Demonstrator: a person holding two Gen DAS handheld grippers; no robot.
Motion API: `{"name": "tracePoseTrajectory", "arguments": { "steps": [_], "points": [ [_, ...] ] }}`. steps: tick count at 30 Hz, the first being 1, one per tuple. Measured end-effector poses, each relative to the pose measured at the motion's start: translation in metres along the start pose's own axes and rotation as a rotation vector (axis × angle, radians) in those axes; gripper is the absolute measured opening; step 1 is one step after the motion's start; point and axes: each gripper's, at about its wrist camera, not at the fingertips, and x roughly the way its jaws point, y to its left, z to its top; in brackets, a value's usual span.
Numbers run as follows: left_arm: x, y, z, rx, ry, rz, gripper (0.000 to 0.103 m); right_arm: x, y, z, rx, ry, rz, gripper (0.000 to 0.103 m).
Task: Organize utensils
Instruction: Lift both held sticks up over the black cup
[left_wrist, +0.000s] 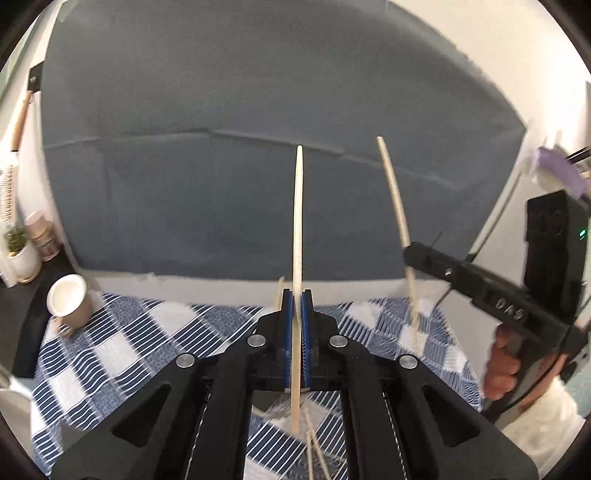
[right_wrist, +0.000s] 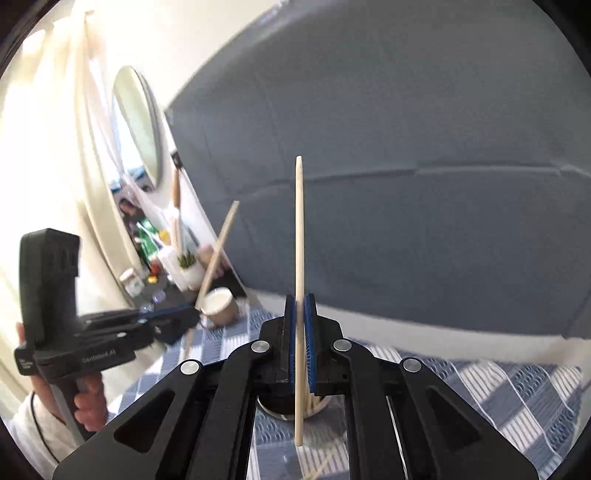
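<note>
The left gripper is clamped on one wooden chopstick standing up the centre of its frame, and the right gripper pinches another chopstick the same way. Each stick is held near its lower end, so it could pivot or slip between the pads. The beige cup sits at lower left on the checked cloth, well apart; a tilted stick might miss its rim.

Cup on tablecloth, left
</note>
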Motion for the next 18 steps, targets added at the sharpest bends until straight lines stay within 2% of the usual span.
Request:
{"name": "tracePoseTrajectory", "arguments": {
  "steps": [1,3,10,18],
  "points": [
    [0.0,0.001,0.0,0.001,-0.015,-0.007,0.005,0.003,0.001,0.0,-0.002,-0.013,0.014,0.005],
    [0.006,0.004,0.001,-0.004,-0.022,-0.072,0.005,0.012,0.002,-0.001,-0.012,-0.015,0.033,0.005],
    [0.031,0.014,0.005,0.021,-0.092,-0.14,0.005,0.05,0.002,-0.005,-0.003,-0.007,0.091,0.005],
    [0.076,0.029,-0.007,0.004,-0.055,-0.221,0.005,0.087,-0.011,-0.017,0.036,0.022,0.091,0.005]
  ]
}}
